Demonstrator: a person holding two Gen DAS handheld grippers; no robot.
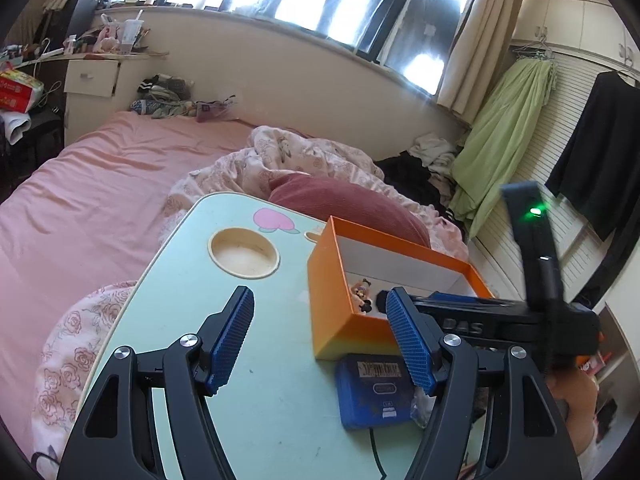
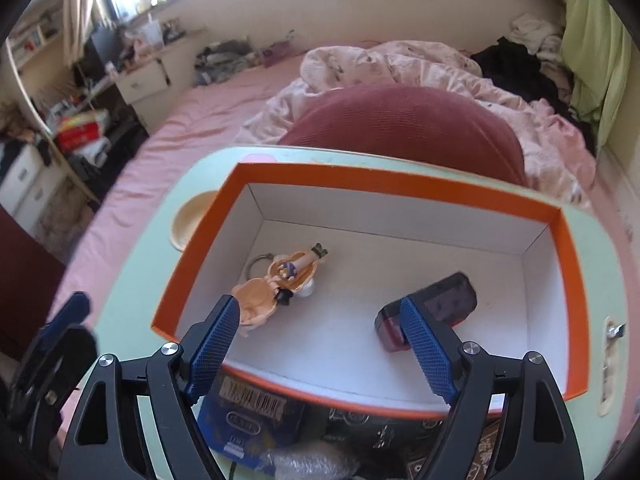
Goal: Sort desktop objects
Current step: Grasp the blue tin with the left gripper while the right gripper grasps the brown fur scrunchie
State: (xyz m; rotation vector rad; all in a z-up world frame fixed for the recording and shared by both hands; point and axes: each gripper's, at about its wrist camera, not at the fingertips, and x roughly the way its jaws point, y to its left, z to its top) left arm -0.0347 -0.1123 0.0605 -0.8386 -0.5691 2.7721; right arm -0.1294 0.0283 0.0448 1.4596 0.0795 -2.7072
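An orange box (image 2: 400, 182) with a white inside stands on the pale green lap table (image 1: 180, 280). Inside it lie a small doll keychain (image 2: 276, 284) and a dark red rectangular case (image 2: 436, 304). My right gripper (image 2: 320, 320) is open and empty, hovering over the near edge of the box. My left gripper (image 1: 320, 312) is open and empty above the table, left of the box (image 1: 332, 300). A blue flat box (image 1: 372, 392) lies in front of the orange box; it also shows in the right wrist view (image 2: 248, 420).
The table has a round cup recess (image 1: 243, 254). A crinkled plastic wrapper (image 2: 304, 464) and a dark patterned item (image 2: 380, 428) lie by the blue box. A red cushion (image 2: 404, 120) and a pink quilt (image 1: 300, 156) lie behind the table, on the bed.
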